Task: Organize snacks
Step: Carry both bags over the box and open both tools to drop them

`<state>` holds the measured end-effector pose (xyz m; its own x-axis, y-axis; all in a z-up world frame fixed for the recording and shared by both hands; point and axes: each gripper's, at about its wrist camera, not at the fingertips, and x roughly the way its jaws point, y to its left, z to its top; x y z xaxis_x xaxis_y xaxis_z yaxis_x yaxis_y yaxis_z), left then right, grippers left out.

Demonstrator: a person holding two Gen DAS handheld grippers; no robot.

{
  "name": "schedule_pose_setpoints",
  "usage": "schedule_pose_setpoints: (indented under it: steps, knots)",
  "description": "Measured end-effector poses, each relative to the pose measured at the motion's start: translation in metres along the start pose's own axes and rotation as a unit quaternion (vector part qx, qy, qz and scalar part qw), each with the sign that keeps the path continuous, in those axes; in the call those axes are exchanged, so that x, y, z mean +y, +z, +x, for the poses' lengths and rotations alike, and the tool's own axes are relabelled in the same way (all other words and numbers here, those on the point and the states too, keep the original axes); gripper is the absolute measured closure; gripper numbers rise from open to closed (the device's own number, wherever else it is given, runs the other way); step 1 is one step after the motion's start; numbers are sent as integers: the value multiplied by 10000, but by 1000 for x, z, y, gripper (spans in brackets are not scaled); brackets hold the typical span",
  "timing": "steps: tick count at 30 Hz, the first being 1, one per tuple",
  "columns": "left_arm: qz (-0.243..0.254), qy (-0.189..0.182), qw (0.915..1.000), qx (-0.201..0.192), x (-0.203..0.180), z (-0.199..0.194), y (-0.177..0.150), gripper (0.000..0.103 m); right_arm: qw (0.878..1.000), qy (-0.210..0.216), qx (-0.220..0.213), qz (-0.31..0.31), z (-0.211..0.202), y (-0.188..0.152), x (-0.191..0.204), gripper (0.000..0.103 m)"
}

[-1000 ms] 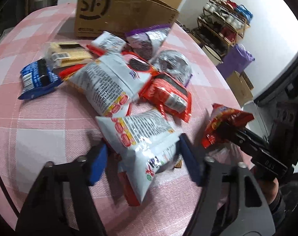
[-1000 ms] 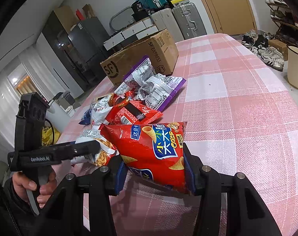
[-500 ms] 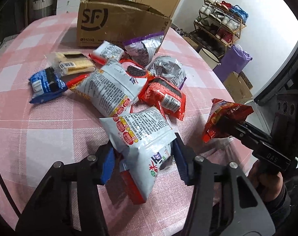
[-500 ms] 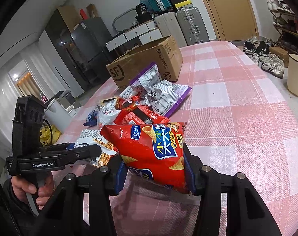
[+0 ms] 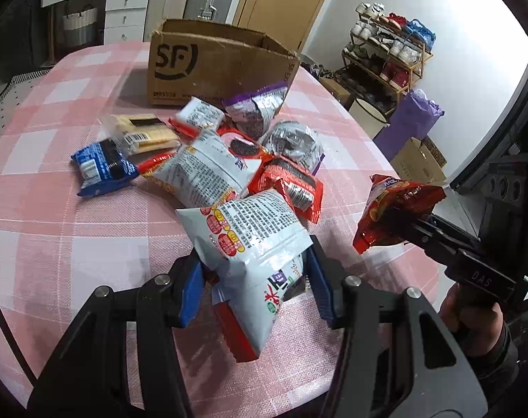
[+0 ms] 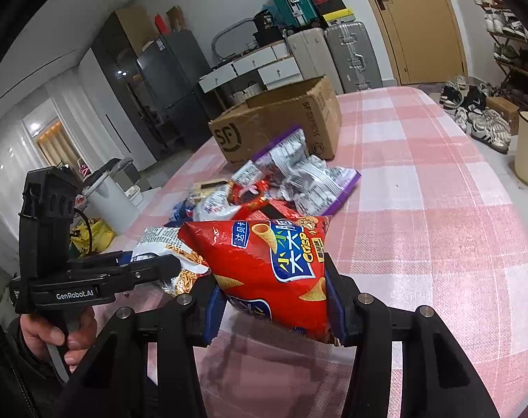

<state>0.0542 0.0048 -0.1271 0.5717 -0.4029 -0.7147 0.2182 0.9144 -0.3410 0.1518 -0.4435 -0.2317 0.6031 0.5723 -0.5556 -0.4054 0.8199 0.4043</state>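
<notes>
The left gripper [image 5: 255, 280] is clamped on a white bag [image 5: 250, 240], its blue pads pressing the crinkled sides near the lower half, so the bag hangs clear of the tabletop [image 5: 55, 209] with its red bottom edge dangling. The right gripper [image 6: 274, 299] is closed on a red bag [image 6: 271, 261] of cone crisps, pinched across its width and likewise lifted off the cloth. Holding each bag by its flanks probably keeps the soft, air-filled packs from slipping while they are carried.

The other snacks lie in a loose pile [image 5: 229, 153] mid-table, overlapping one another, just in front of the open cardboard box [image 5: 215, 66]. The box stands at the far edge with its flaps up, which suggests it is where the bags are meant to go; both held bags are well short of it.
</notes>
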Motion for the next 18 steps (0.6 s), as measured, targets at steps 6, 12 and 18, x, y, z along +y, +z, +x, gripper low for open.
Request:
schedule_pose_setpoints:
  steps: [6,12,18]
  knots:
    - [30,-53,9994,-328,7,-30,21,53,9997,157,-67,-200,-4,14,16,54]
    - [68,7,9971,-759,17,-60,56,53,9983,423,-227,-334,-3,43,30,54]
    - [164,70,9951,-977,25,-78,94,53,9963,581,-375,-500,5,82,41,54]
